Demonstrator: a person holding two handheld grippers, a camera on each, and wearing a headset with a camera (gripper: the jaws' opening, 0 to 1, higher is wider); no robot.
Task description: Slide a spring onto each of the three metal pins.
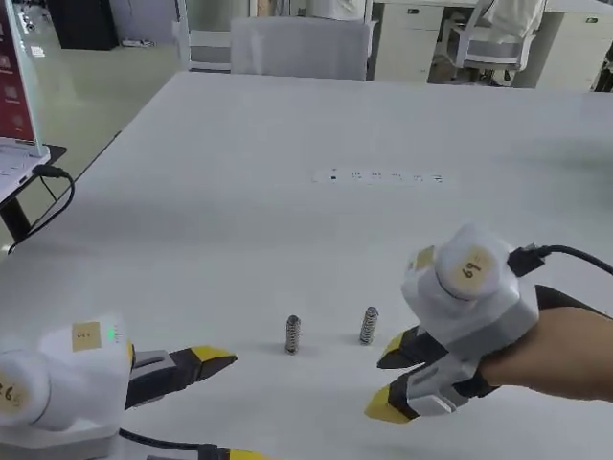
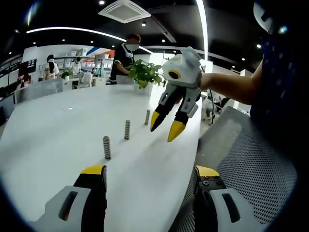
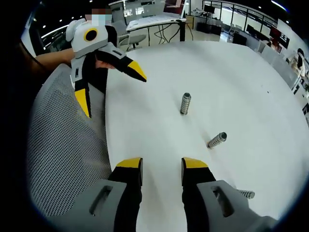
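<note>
- At the lower left of the head view, your left gripper [image 1: 233, 407] sits low over the white table [image 1: 287, 192], with its yellow-tipped jaws pointing right toward the springs. In the left gripper view those jaws stand spread wide, released, with nothing between them.
- Just right of that gripper, well clear of its tips, the first spring [image 1: 293, 334] stands on the table. It is a short grey metal coil with its long axis straight up and a darker end at the top.
- Next along, the second spring [image 1: 369, 326] is the same kind of grey coil. It also stands on end, apart from the first and near the right gripper's upper tip.
- Farther along the row, the third spring [image 2: 147, 117] shows in the left gripper view. It is upright like the others and sits just beside a yellow tip of the right gripper.
- All three coils form one straight row running between your two grippers. In the right gripper view the nearer two look tilted toward the picture's edge, where the lens bends things, so I cannot tell any true lean there.
- At the right of the head view, your right gripper [image 1: 383, 388] points left and down toward the table. Its jaws are parted and released, gripping nothing, and its tips are off the springs.
- Beyond the table edge, a grey mesh chair back [image 2: 241, 159] shows in both gripper views.
</note>
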